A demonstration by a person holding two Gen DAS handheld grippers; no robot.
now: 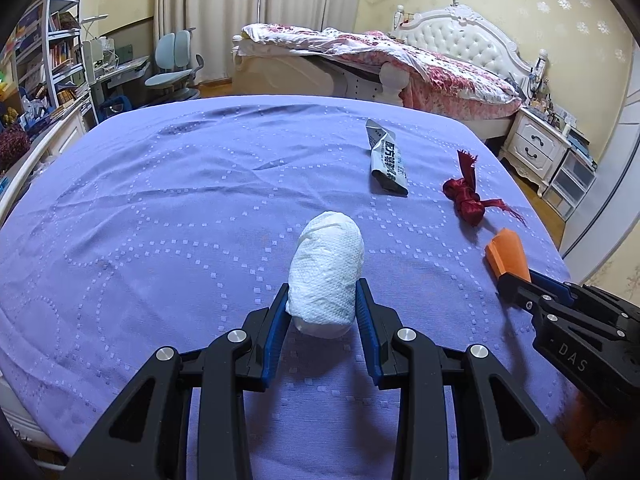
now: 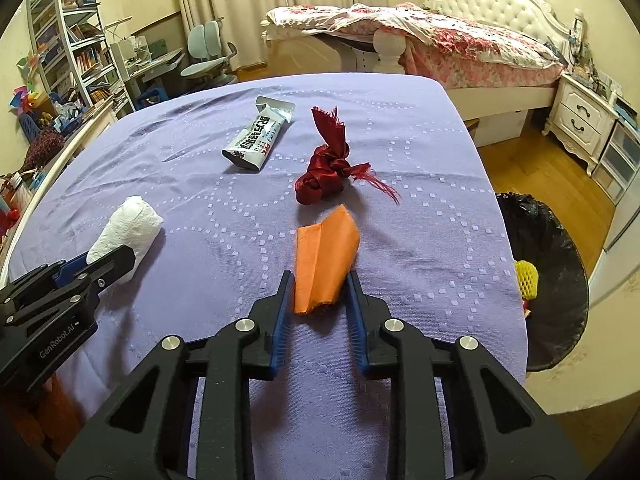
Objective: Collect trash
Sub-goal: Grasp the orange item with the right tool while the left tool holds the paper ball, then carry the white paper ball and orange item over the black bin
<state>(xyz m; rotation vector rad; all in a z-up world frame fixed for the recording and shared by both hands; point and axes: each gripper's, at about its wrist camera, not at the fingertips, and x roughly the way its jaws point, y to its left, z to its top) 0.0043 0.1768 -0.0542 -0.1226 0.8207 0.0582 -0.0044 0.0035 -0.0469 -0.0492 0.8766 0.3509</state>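
Pickup step in hand: white paper wad (image 1: 326,268) is clamped by left gripper (image 1: 322,296), orange paper (image 2: 324,256) by right gripper (image 2: 318,288). Next, both are to be carried to the black-lined bin (image 2: 560,280) beside the table.

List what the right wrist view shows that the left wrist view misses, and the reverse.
Only the right wrist view shows the black-lined trash bin beside the bed, with a yellow foam net inside. The left wrist view shows no item the right lacks. Both show the white tissue wad, orange paper, silver wrapper and red ribbon.
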